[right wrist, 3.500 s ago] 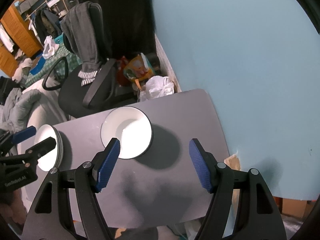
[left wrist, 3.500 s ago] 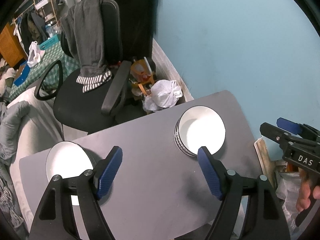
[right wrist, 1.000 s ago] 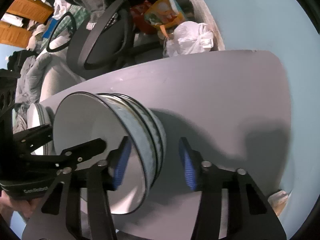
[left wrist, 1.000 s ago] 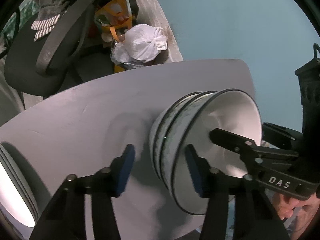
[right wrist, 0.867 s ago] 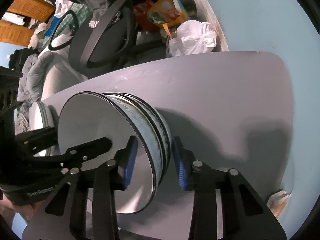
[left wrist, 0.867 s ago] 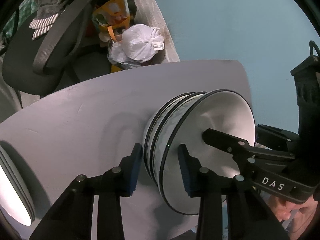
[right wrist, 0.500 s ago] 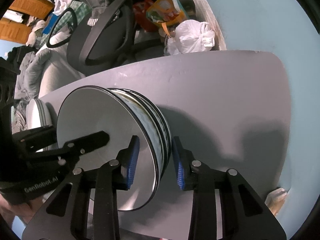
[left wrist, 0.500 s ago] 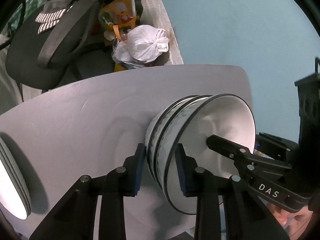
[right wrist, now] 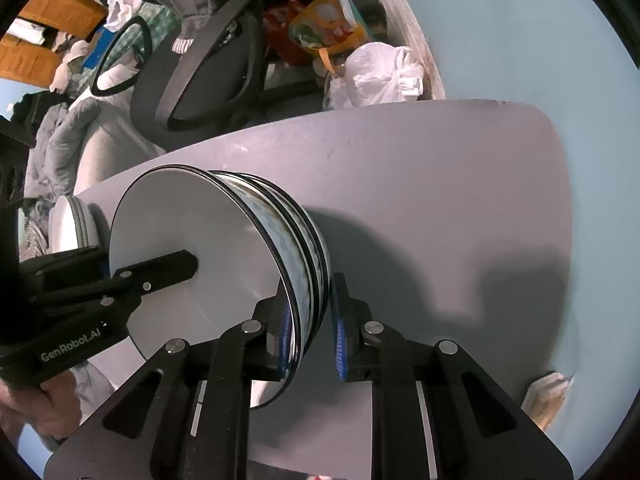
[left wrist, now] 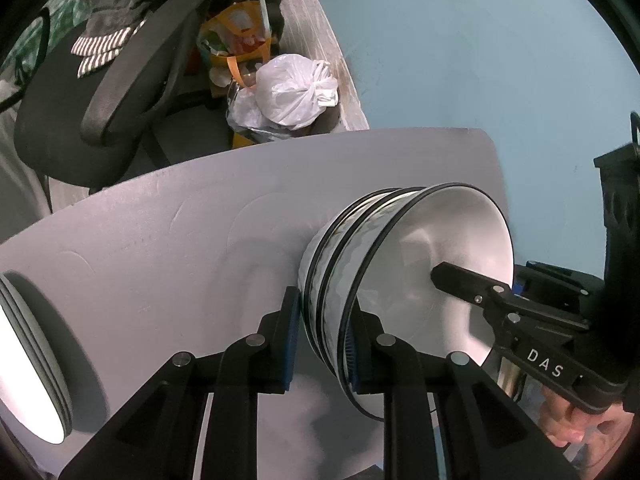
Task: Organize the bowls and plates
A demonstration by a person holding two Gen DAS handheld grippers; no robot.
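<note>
Bowls (left wrist: 400, 276): stack of three, nested, on the gray counter (left wrist: 180, 248) near its right end. Left wrist view: left gripper (left wrist: 320, 336) has narrowed from wide and is closing, pads on opposite sides of the stack's near wall. Means a two-handed lift is likely next. Plates (left wrist: 24, 360): stack at the counter's left edge, about three, untouched.

Right wrist view: right gripper (right wrist: 310, 334) likewise closing, clamped across the opposite rim of the same bowls (right wrist: 248, 256). Plates (right wrist: 74, 222) sit well apart, far left.
</note>
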